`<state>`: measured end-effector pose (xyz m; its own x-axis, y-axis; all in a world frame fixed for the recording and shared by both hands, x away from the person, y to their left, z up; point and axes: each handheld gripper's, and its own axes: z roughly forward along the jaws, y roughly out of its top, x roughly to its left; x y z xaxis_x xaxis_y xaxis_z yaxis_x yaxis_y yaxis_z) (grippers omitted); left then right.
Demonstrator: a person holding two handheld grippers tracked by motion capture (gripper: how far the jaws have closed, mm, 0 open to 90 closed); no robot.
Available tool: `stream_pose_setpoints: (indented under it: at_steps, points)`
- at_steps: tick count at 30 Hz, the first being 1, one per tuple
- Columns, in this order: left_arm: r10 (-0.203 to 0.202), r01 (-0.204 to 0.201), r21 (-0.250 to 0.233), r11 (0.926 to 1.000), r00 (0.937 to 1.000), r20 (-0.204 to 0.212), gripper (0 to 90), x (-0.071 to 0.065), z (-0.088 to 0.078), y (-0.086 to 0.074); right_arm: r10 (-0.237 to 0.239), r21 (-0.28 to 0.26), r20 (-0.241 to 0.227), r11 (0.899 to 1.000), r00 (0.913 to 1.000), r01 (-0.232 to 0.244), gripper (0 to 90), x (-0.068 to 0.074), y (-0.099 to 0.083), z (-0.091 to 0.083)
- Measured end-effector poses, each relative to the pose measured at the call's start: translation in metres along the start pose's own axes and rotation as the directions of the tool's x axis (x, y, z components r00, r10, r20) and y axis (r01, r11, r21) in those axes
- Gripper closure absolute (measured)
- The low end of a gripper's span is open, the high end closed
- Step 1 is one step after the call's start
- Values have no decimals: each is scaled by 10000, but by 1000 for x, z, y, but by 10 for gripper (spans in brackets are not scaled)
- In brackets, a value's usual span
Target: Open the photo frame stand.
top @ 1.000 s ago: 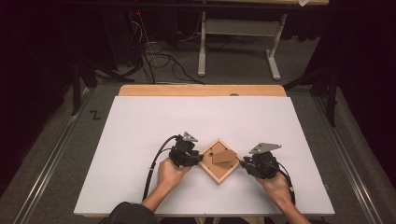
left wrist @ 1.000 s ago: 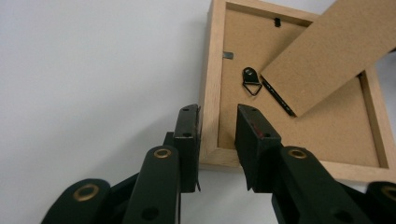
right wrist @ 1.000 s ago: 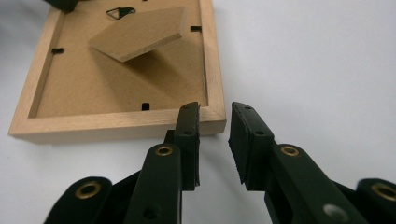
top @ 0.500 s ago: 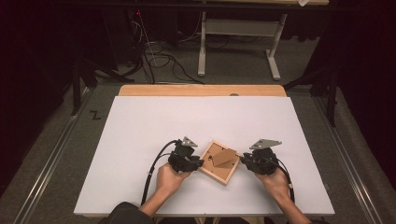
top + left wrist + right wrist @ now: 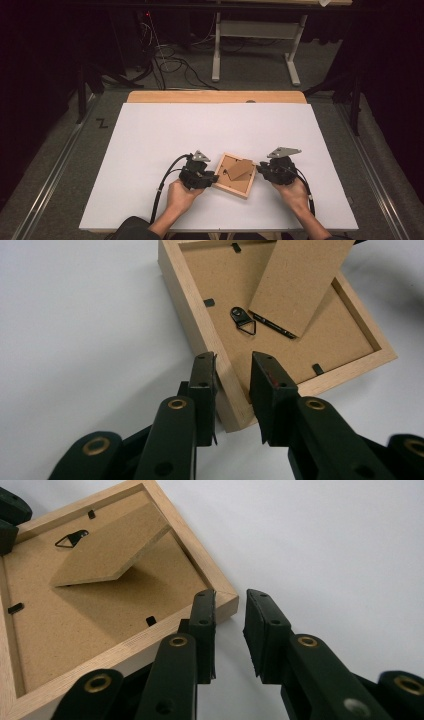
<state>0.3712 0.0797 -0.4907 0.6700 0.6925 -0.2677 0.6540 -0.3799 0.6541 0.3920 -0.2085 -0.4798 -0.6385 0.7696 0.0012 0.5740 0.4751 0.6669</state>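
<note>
A light wooden picture frame (image 5: 232, 183) lies face down on the white table (image 5: 165, 135), its brown stand flap (image 5: 241, 170) propped up. In the left gripper view the flap (image 5: 300, 280) rises over the backing beside a small black hanger (image 5: 243, 320). My left gripper (image 5: 214, 177) is at the frame's left corner. Its jaws straddle the wooden rail (image 5: 200, 325) there, and the left gripper (image 5: 233, 360) is shut on it. My right gripper (image 5: 259, 167) is at the right corner. The right gripper (image 5: 230, 596) is open, with the corner of the frame (image 5: 100, 625) just between its tips.
The white table spreads wide beyond and left of the frame. A wooden strip (image 5: 215, 96) runs along its far edge. Behind it the floor carries cables (image 5: 170, 65) and a white stand (image 5: 255, 45). The person's hands come in over the near edge.
The frame has turned counter-clockwise from standing on a corner to a tilted square. Both hands stayed at its two side corners.
</note>
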Motion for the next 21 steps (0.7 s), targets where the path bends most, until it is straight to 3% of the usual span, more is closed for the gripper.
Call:
stream_pose_setpoints:
  at_steps: [11,21]
  points:
    - [419,-420,-35,9991,9990,-140,713,-9,-1,-3,35,-79,-42,10000,10000,-35,739,-3,2,3]
    - [443,-450,-224,9987,9986,-292,579,-8,0,-4,107,-289,-145,9995,9998,-111,679,-4,2,2]
